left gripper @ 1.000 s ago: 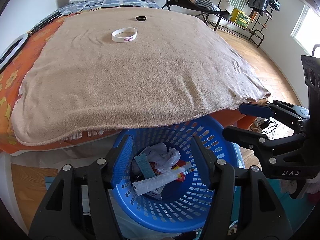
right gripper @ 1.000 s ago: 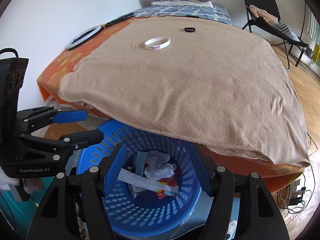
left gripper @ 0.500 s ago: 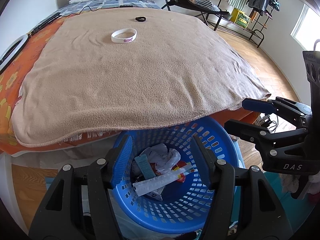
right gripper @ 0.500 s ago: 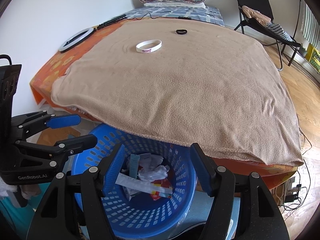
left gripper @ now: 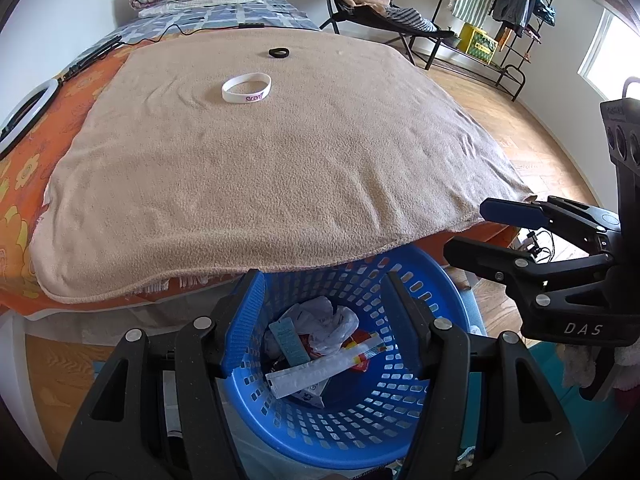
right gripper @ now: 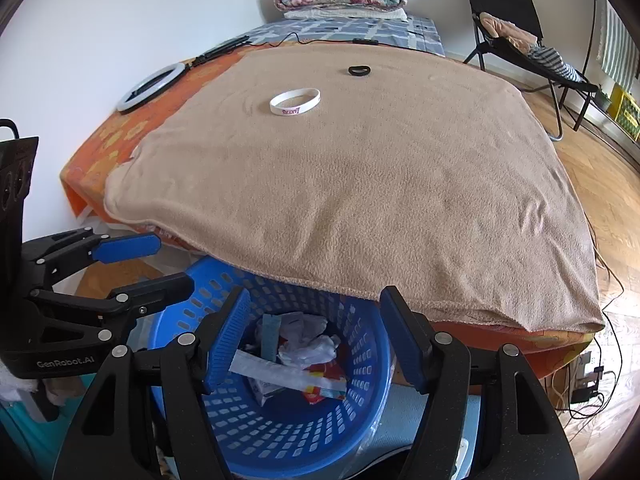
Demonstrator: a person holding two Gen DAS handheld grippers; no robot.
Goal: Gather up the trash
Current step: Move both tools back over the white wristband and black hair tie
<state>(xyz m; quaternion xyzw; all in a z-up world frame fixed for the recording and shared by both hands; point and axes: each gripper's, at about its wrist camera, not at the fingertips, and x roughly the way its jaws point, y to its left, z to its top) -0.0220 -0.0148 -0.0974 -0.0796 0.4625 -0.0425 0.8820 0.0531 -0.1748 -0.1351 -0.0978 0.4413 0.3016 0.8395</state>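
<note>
While both tongs gape empty, the basket [left gripper: 404, 432] sits under the blanket's edge [left gripper: 280, 268].

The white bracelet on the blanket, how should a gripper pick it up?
The white wristband lies flat on the tan blanket as an open loop. Probably best to come from above, one finger inside the loop and one outside, and pinch the near band wall, since flat it offers no tall side to squeeze.
</note>
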